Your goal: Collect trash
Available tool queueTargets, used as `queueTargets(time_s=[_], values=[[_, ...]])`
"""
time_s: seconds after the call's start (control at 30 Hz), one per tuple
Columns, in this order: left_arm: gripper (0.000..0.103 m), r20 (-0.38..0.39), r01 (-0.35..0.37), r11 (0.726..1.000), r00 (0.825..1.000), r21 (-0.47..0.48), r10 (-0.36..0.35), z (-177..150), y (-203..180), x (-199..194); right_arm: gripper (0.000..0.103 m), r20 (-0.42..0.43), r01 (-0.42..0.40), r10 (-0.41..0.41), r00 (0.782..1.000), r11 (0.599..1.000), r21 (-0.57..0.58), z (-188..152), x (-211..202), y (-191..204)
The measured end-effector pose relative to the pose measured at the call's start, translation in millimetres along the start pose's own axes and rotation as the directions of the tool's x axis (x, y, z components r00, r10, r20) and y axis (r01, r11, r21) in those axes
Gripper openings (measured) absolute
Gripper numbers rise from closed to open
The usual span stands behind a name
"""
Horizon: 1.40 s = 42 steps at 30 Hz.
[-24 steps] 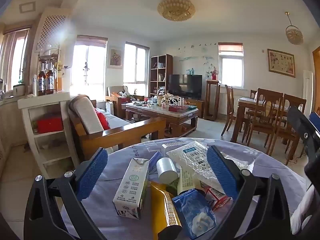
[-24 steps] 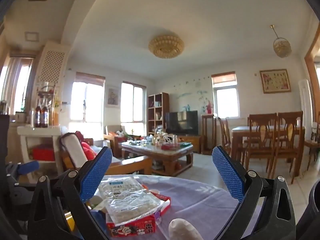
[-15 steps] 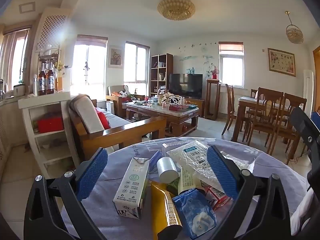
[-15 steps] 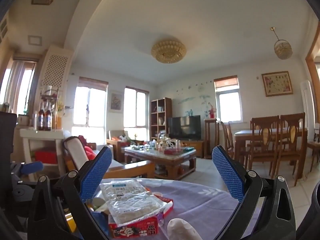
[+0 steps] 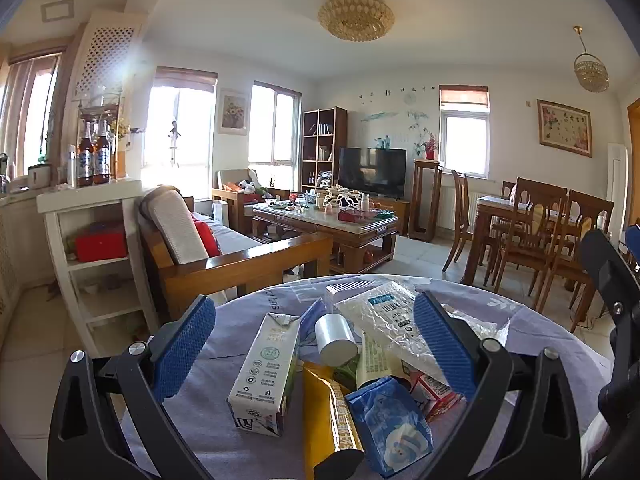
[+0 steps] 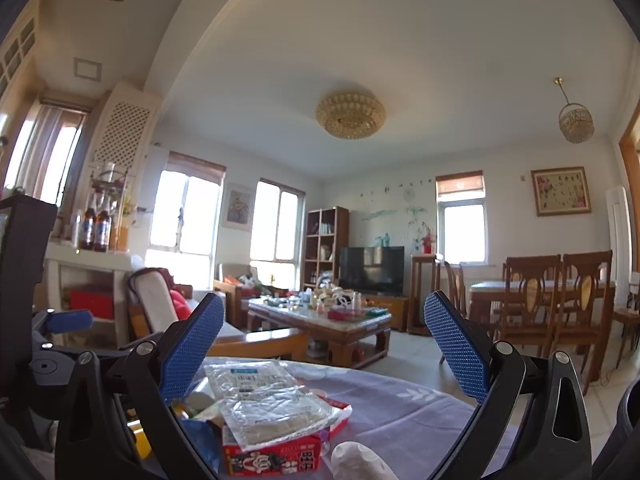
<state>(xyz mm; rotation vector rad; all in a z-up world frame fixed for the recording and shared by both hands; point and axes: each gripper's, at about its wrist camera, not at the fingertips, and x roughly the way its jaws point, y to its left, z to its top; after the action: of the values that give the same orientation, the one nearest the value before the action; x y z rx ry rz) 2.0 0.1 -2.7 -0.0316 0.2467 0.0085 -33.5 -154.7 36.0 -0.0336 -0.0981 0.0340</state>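
A pile of trash lies on a round table with a lavender cloth (image 5: 248, 336). In the left wrist view I see a white milk carton (image 5: 266, 376), a white roll (image 5: 335, 339), a yellow packet (image 5: 330, 420), a blue pouch (image 5: 390, 424), a clear plastic bag (image 5: 390, 320) and a red box (image 5: 436, 394). My left gripper (image 5: 314, 346) is open and empty, just above the pile. In the right wrist view the clear plastic bag (image 6: 264, 400) lies on the red box (image 6: 272, 454). My right gripper (image 6: 324, 352) is open, empty, raised and tilted upward.
A wooden sofa (image 5: 224, 256) and a white shelf unit (image 5: 96, 264) stand beyond the table's left edge. A cluttered coffee table (image 5: 328, 228) is further back. Dining chairs (image 5: 552, 232) stand at the right. The other gripper's body shows at the right edge (image 5: 612, 280).
My right gripper has tilted upward, so the table and trash sit lower in its view. My left gripper has stayed almost still over the pile.
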Motion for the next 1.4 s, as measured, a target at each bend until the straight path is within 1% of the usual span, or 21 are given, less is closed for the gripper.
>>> queueTargets(time_s=[0.07,0.2,0.33,0.7,0.77,0.93,1.07,1.3,1.4], values=[[0.098,0.002,-0.003,1.000,1.000,0.000,0.003,0,-1,0,0.099,-0.024,0.020,-0.019,1.000,1.000,0.019,2,7,1],[0.098,0.003,-0.003,1.000,1.000,-0.006,0.003,3,4,-2,0.099,-0.088,0.058,-0.050,0.995,0.995,0.086,5,19,-13],[0.098,0.001,0.000,1.000,1.000,-0.006,0.000,3,4,-2,0.099,-0.115,0.071,-0.059,0.992,0.992,0.104,1,27,-23],[0.098,-0.002,0.003,1.000,1.000,-0.008,-0.003,3,4,-1,0.099,-0.141,0.058,-0.044,0.989,0.994,0.095,-1,44,-14],[0.098,-0.002,0.002,1.000,1.000,-0.009,-0.002,3,4,-1,0.099,-0.141,0.056,-0.042,0.989,0.994,0.096,-7,43,-13],[0.098,-0.007,0.002,1.000,1.000,-0.009,-0.002,3,4,0,0.099,-0.140,0.037,-0.024,0.990,0.995,0.092,-7,45,-9],[0.098,-0.013,0.000,1.000,1.000,-0.009,-0.001,2,5,1,0.099,-0.138,0.036,-0.023,0.990,0.995,0.095,-8,45,-8],[0.098,-0.028,0.028,1.000,0.999,0.011,-0.028,1,0,1,0.099,-0.138,0.034,-0.019,0.990,0.994,0.103,-9,45,-6],[0.098,-0.027,0.029,0.999,0.999,0.015,-0.028,3,0,0,0.099,-0.139,0.036,-0.021,0.990,0.994,0.106,-10,45,-7]])
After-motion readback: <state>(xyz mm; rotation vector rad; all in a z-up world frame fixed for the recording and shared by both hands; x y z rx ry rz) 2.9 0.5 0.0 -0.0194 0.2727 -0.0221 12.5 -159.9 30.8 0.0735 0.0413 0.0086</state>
